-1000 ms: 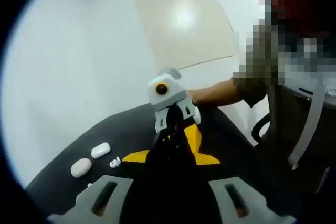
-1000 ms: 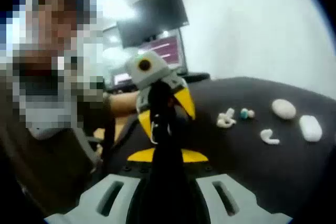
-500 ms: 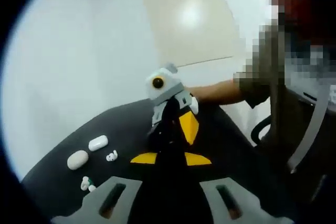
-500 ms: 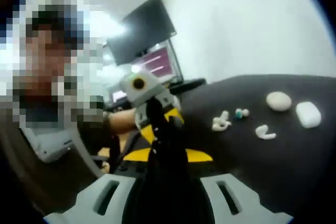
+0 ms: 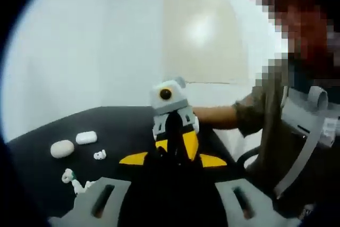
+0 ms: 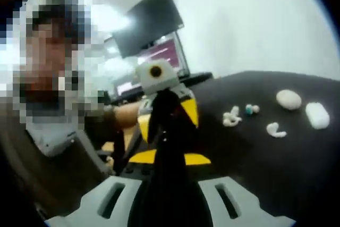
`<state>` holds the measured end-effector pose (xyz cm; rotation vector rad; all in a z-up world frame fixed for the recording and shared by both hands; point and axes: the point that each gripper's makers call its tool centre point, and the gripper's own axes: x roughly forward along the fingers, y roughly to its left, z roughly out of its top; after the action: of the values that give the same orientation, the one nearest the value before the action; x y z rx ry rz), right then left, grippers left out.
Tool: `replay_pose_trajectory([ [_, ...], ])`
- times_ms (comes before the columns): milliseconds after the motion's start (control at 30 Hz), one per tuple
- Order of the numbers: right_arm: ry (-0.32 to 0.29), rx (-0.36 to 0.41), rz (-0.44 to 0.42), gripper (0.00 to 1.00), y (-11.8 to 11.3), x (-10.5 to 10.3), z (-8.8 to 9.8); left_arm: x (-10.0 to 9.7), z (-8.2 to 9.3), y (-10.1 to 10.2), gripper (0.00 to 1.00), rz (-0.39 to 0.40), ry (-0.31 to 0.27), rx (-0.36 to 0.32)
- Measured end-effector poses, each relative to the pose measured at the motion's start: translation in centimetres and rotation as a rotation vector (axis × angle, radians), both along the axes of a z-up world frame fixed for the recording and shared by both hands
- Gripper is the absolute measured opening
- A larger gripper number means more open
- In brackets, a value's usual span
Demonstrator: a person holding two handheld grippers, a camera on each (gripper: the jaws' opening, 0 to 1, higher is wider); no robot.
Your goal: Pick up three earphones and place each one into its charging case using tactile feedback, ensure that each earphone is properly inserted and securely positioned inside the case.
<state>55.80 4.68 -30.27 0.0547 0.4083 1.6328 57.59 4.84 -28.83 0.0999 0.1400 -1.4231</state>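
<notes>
On the black table [image 5: 122,126] lie a white oval case [image 5: 62,148], a white oblong case [image 5: 86,137], a white earbud [image 5: 99,155] and a teal-tipped earphone [image 5: 69,176]. The right gripper view has the oval case [image 6: 289,99], oblong case [image 6: 317,115], earbud [image 6: 275,129], a white earphone cluster [image 6: 231,117] and the teal-tipped earphone [image 6: 249,110]. My left gripper [image 5: 171,151] and right gripper [image 6: 164,131] are held in the air, facing each other, away from the items. Both look shut, their black fingers together with nothing between them.
A person sits behind the table, a bare forearm [image 5: 215,115] stretched toward the grippers. A dark monitor [image 6: 149,25] and a lit screen [image 6: 156,57] stand at the table's far side. A beige panel [image 5: 204,38] hangs on the white wall.
Both views have swung a little with the hands. The two grippers still face each other in the air, and the cases and earphones lie where they were.
</notes>
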Motion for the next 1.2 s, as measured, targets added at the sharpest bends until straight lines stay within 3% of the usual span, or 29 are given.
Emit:
replay_pose_trajectory([
  [33,0.014,-0.004,-0.004,0.18,0.0,0.1,-0.1,0.5,-0.4,0.1,0.27,0.024,-0.028,0.029],
  [167,0.016,-0.005,-0.003,0.18,0.0,0.1,-0.1,0.4,-0.7,-0.1,0.29,0.018,-0.025,0.039],
  [200,-0.001,-0.001,0.001,0.18,0.0,0.0,-0.2,0.3,-0.7,-0.1,0.29,0.018,-0.027,0.044],
  [300,-0.13,0.016,0.021,0.18,0.1,-0.3,-0.1,0.3,-0.9,-0.2,0.31,0.017,-0.021,0.057],
  [367,-0.095,0.008,0.01,0.18,0.1,-0.2,-0.2,-0.2,-0.9,-0.2,0.28,0.005,-0.03,0.058],
  [433,0.029,-0.013,-0.01,0.18,0.1,0.2,-0.2,0.1,-0.7,0.0,0.28,0.029,-0.086,0.059],
  [500,0.104,-0.025,-0.022,0.18,0.1,0.6,-0.3,0.1,-0.4,0.0,0.27,0.036,-0.123,0.061],
  [667,0.141,-0.025,-0.037,0.18,0.1,1.0,-0.3,0.1,0.1,0.1,0.23,0.057,-0.237,0.067],
  [733,0.157,-0.024,-0.053,0.18,0.1,1.3,-0.3,-0.3,0.6,0.1,0.16,0.042,-0.294,0.059],
  [800,0.132,-0.019,-0.045,0.18,0.1,1.2,-0.3,0.0,0.6,0.2,0.15,0.06,-0.301,0.067],
  [967,0.093,-0.013,-0.031,0.18,0.1,1.1,-0.4,0.1,-0.2,0.2,0.3,0.047,-0.257,0.086],
  [1033,0.101,-0.011,-0.037,0.18,0.1,1.3,-0.3,0.5,-1.4,0.3,0.33,0.059,-0.342,0.178],
  [1067,0.115,-0.01,-0.049,0.19,0.1,1.6,-0.3,0.6,-2.0,0.3,0.33,0.069,-0.378,0.218],
  [1100,0.14,-0.01,-0.07,0.19,0.1,1.9,-0.3,0.4,-1.3,-0.3,0.32,0.082,-0.359,0.14],
  [1133,0.186,-0.012,-0.101,0.19,0.1,2.4,-0.3,0.7,-1.6,0.0,0.33,0.086,-0.377,0.168],
  [1167,0.237,-0.019,-0.13,0.19,0.1,2.9,-0.4,1.3,-1.3,0.0,0.35,0.127,-0.372,0.152],
  [1200,0.272,-0.023,-0.157,0.19,0.1,3.4,-0.5,1.4,-1.3,0.1,0.37,0.122,-0.37,0.15],
])
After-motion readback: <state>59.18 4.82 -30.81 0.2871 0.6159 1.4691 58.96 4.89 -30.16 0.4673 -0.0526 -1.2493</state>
